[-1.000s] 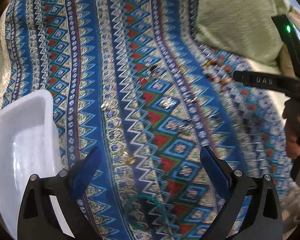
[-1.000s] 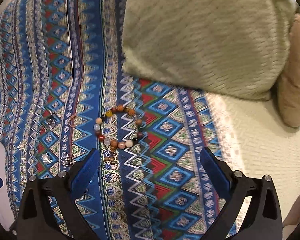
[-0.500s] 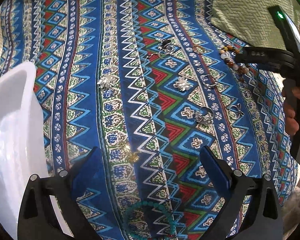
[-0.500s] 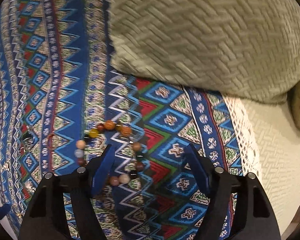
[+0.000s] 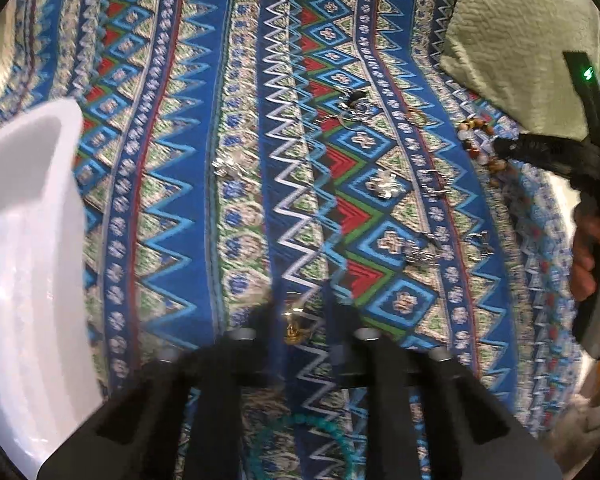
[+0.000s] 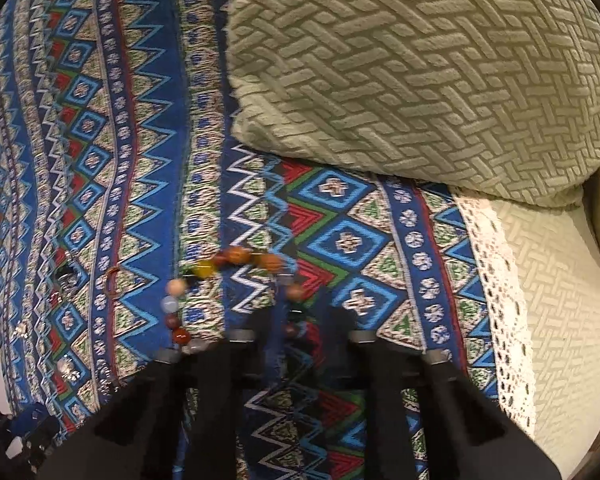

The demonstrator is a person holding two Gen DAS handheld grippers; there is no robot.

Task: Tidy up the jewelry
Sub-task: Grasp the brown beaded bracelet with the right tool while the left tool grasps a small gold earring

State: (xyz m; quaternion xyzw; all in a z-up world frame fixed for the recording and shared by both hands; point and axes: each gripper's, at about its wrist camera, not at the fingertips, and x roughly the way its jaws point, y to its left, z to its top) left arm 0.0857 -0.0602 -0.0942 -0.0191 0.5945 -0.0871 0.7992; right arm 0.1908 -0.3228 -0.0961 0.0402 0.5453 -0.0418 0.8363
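Patterned blue cloth (image 5: pixel 236 128) as landmark; green cushion (image 6: pixel 420 80) on cloth's far right part; white tray (image 5: pixel 24 240) at cloth's left edge; beaded bracelet (image 6: pixel 204 270) on cloth before cushion, right gripper (image 6: pixel 296 328) closing over its right side, beads between jaws; gold charm (image 5: pixel 294 326) mid-cloth between closing jaws of left gripper (image 5: pixel 298 320); contact blurred; small silver pieces (image 5: pixel 384 184) scattered on cloth beyond.
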